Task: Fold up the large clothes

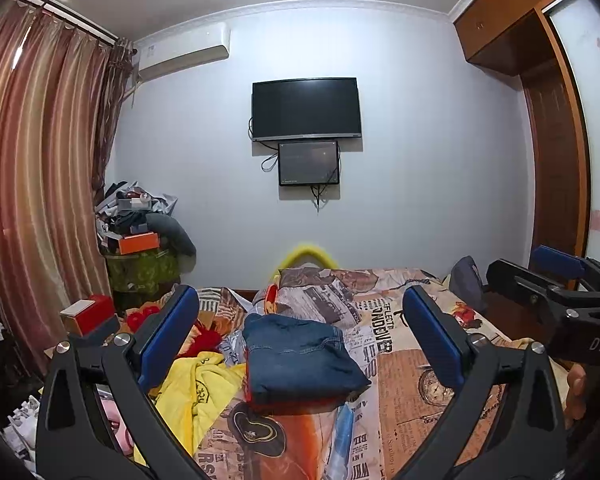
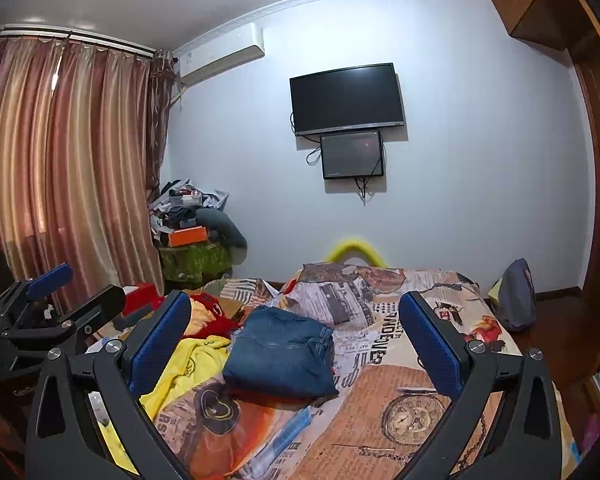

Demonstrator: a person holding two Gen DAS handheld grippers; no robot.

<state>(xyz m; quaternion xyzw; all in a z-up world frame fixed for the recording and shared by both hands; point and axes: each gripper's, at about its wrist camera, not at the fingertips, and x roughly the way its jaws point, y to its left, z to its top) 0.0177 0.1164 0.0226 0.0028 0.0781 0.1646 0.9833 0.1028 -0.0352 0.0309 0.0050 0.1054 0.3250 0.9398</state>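
Two grippers, left gripper and right gripper, both spread wide and holding nothing, above the bed. Folded jeans lie on the printed cover, straight ahead of both. Yellow garment crumpled just beside, left. Risk, as I judge it: reaching for the yellow piece could snag the denim stack and undo its fold.

Two wall screens (one small), one folded jeans, one yellow garment
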